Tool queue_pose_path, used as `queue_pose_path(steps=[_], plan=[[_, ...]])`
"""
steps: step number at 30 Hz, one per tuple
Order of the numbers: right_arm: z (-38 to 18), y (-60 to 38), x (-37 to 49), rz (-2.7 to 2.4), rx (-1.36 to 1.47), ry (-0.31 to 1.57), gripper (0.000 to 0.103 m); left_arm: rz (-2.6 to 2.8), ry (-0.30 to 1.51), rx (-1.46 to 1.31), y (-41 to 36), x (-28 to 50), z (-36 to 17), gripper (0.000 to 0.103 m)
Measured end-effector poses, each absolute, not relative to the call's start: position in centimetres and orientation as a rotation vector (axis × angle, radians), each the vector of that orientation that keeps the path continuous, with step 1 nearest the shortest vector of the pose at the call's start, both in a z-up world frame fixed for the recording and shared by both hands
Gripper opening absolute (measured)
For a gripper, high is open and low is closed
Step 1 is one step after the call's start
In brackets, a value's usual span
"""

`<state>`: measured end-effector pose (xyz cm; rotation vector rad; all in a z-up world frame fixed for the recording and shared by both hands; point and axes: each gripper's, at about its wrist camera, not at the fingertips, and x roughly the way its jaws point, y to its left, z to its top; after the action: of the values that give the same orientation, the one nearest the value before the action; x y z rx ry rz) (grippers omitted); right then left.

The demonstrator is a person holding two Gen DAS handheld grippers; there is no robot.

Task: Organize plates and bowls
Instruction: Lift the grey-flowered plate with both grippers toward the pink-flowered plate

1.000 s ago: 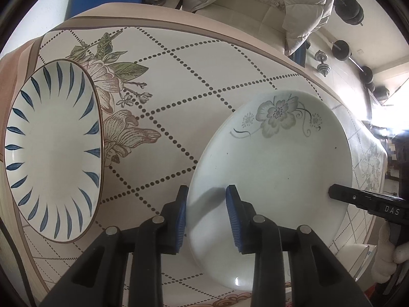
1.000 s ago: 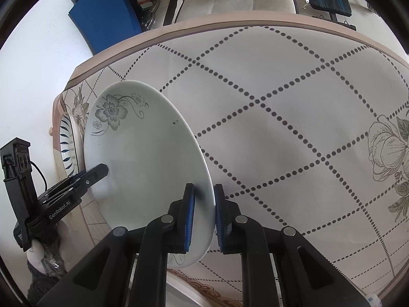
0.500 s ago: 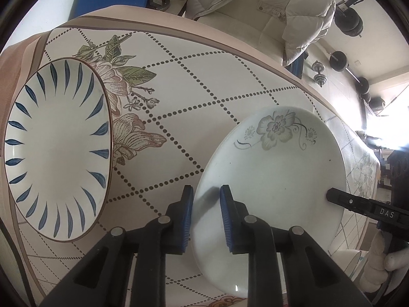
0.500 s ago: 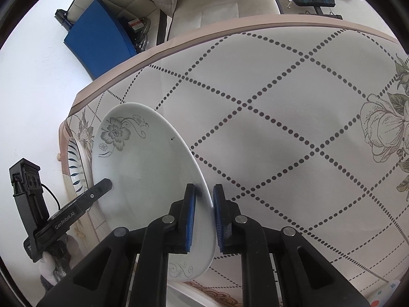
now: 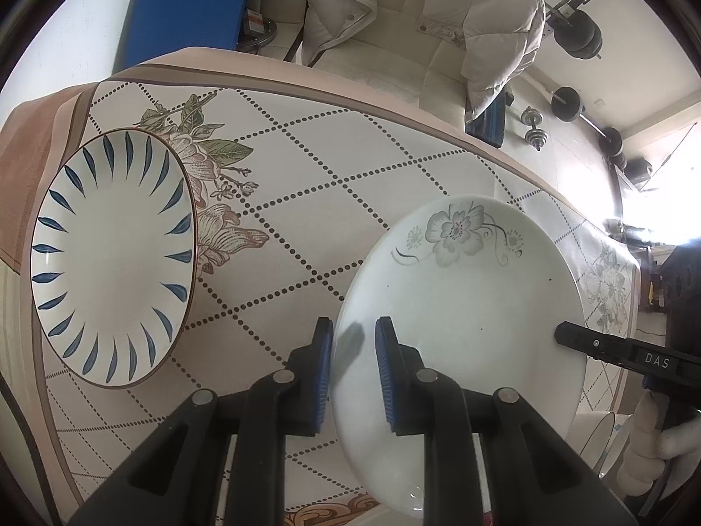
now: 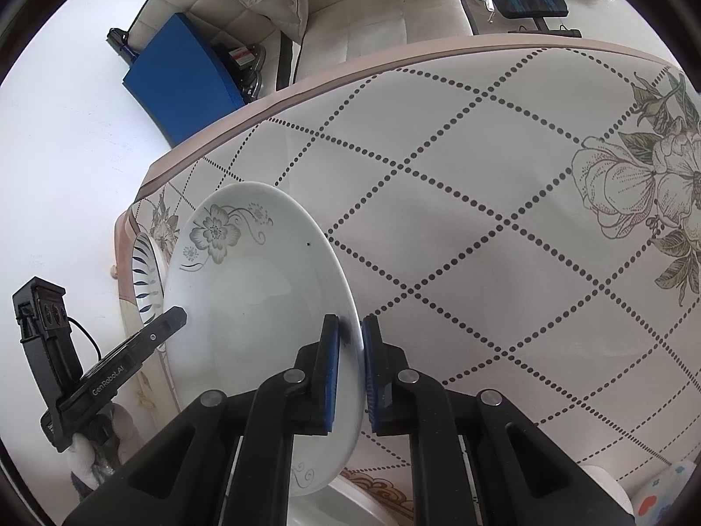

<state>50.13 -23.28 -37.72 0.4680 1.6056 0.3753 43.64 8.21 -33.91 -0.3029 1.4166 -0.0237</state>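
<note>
A white plate with a grey flower print (image 5: 473, 307) hangs tilted above the table, held from both sides. My left gripper (image 5: 352, 333) is shut on its left rim. My right gripper (image 6: 349, 328) is shut on the opposite rim, and the same plate (image 6: 245, 289) fills the left of the right wrist view. One finger (image 5: 569, 335) of the right gripper shows over the plate's far edge in the left wrist view. A white plate with blue petal strokes (image 5: 114, 254) lies flat on the tablecloth to the left, also visible as the blue-petal plate (image 6: 146, 280) behind the held one.
The table carries a cream cloth with dotted diamonds and flower prints (image 5: 306, 201). A white bowl (image 5: 604, 438) sits at the lower right near a gloved hand. Beyond the far edge are a sofa with a pale coat (image 5: 394, 22), a blue board (image 6: 184, 83) and dumbbells (image 5: 569, 105).
My left jaws narrowed onto the plate's rim. Both grippers and the flowered plate rose from the table, so the cloth and blue-petal plate look farther away.
</note>
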Motion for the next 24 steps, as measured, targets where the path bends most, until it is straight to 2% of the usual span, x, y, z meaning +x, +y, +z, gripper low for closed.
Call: queue_pose_path(steps=[17, 24], plan=[[-31.9, -25.7, 40.9, 0.382, 0.507, 1.540, 0.012, -0.100, 1.386, -0.248, 6.2, 37.2, -28.1, 0.017], [-31.3, -26.4, 34.7, 0.375, 0.529, 1.544, 0.012, -0.124, 1.418, -0.218, 5.7, 32.7, -27.9, 0.017]])
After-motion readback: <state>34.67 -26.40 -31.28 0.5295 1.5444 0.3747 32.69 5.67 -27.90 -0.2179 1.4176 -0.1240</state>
